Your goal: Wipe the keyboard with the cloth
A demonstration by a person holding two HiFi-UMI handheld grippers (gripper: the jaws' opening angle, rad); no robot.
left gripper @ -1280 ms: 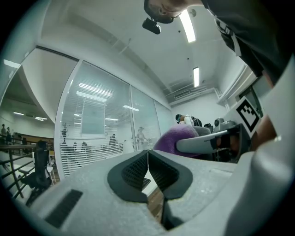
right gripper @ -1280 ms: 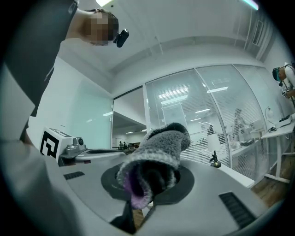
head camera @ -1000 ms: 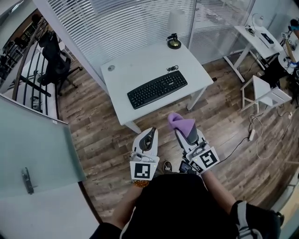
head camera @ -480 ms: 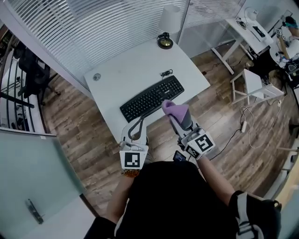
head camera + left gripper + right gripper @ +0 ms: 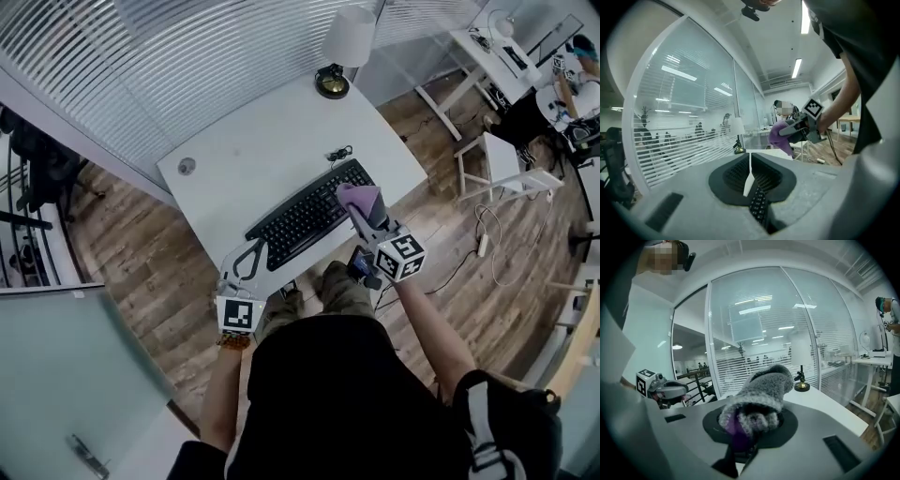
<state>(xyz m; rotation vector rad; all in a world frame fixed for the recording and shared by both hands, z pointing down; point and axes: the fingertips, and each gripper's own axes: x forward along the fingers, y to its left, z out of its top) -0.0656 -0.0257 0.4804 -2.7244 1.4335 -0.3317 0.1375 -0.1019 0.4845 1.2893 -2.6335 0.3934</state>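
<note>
The black keyboard [image 5: 307, 215] lies slanted near the front edge of the white table [image 5: 253, 141]. My right gripper [image 5: 364, 204] is shut on the purple cloth [image 5: 359, 196], which hangs over the keyboard's right end. In the right gripper view the fuzzy cloth [image 5: 759, 393] bulges out of the right gripper [image 5: 749, 427] and hides its pads. My left gripper [image 5: 257, 248] hovers shut and empty at the table's front edge, by the keyboard's left end. In the left gripper view the left gripper [image 5: 749, 172] has its jaws together, keyboard keys [image 5: 758, 206] show below them, and the cloth [image 5: 780, 136] is to the right.
A desk lamp [image 5: 330, 82] stands at the table's far edge, and the keyboard's coiled cable [image 5: 338, 152] lies behind the keyboard. A glass wall with blinds [image 5: 169, 66] runs behind the table. A white stool [image 5: 504, 167] and another desk [image 5: 489, 49] stand to the right on the wooden floor.
Both grippers have moved forward from above the floor to the table. The right one now holds the cloth over the keyboard's right end; the left one has reached the front edge.
</note>
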